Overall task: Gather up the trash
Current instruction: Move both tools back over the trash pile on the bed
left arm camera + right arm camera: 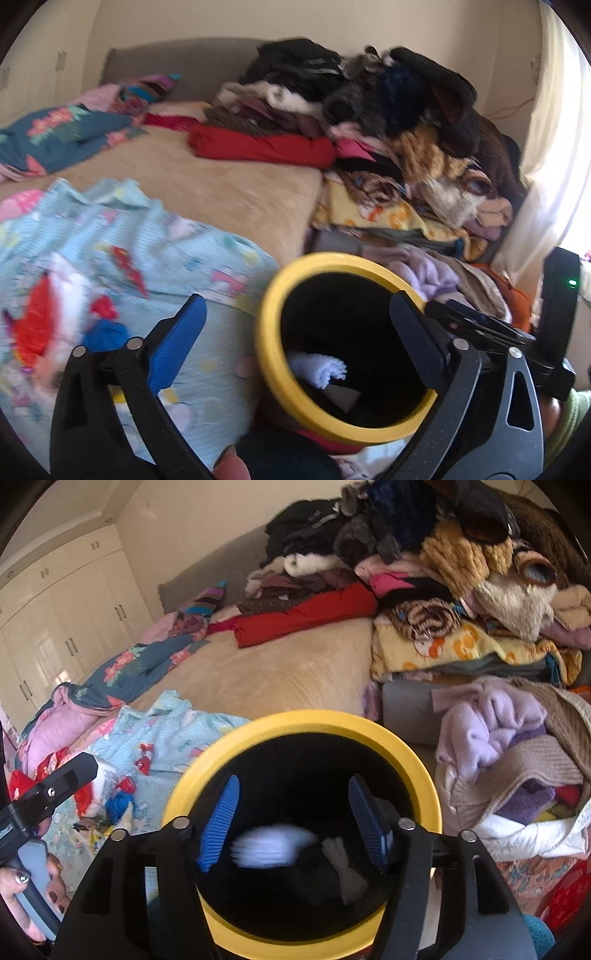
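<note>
Nearest in the right wrist view, the right tongs (293, 825) are spread apart and empty, their two blue pads poised directly over the mouth of one black bin with a yellow rim (402, 734). Inside the bin lie two pieces of trash: a pale blue-white wad (271, 845), blurred, just below and between the pads, and a crumpled grey-white scrap (345, 867) beside it, lower right. In the left wrist view the left tongs (299, 332) are also wide open, one blue finger (177, 343) over the light blue patterned cloth (140, 236), the other dark finger (417, 343) across the bin's yellow rim (269, 343); the blue-white wad (319, 369) shows inside, between the two fingers. Left of the bin, on the cloth, sit red, white and blue wrappers (122, 794), too blurred to count. To the right, a white bag stuffed with lilac and tan knitwear (509, 757). Beyond is the bed (273, 675) with a beige cover, one rolled red garment (306, 618) and a tall heap of clothes (461, 554); cream wardrobes (66, 620) stand farthest left.
</note>
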A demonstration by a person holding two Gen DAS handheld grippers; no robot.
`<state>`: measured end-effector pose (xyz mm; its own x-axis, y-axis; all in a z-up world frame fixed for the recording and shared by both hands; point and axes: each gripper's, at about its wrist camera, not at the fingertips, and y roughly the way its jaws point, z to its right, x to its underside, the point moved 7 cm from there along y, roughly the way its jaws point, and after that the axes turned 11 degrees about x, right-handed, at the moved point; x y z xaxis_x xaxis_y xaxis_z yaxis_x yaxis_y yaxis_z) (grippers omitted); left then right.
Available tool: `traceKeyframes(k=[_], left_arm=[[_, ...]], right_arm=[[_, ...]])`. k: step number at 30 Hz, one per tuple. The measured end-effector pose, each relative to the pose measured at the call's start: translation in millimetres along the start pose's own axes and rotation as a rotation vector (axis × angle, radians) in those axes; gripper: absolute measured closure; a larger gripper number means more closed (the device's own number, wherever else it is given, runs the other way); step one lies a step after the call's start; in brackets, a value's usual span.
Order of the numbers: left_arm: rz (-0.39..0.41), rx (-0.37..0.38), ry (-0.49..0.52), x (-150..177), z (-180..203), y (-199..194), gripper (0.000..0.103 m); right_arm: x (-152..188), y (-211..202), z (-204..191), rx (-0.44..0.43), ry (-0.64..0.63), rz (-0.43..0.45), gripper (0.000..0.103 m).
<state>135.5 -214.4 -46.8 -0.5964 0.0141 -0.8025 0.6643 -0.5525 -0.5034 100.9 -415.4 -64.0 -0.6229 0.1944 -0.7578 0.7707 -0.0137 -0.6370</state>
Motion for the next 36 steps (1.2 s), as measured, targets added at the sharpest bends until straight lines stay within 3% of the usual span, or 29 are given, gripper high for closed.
traceKeyframes(k=[6,19,29,36], left_arm=[[0.086,-0.101,-0.014,-15,-28,-33,0.011],[0.187,-0.194,-0.092,-25,-77,-77,0.011],[0.207,-0.246,-0.163,-19,-118,-98,0.011],[0.156,-0.287,-0.217,-8,-151,-104,0.011]], right_arm=[[-10,-15,-31,-0.056,-0.039,0.052,0.030],[-11,-27,-112,-0.178,-0.158,0.064,0.025],[0,-29,-174,-0.278,-0.257,0.041,0.020],[19,-22,-216,-0.331,-0.357,-0.008,0.020]])
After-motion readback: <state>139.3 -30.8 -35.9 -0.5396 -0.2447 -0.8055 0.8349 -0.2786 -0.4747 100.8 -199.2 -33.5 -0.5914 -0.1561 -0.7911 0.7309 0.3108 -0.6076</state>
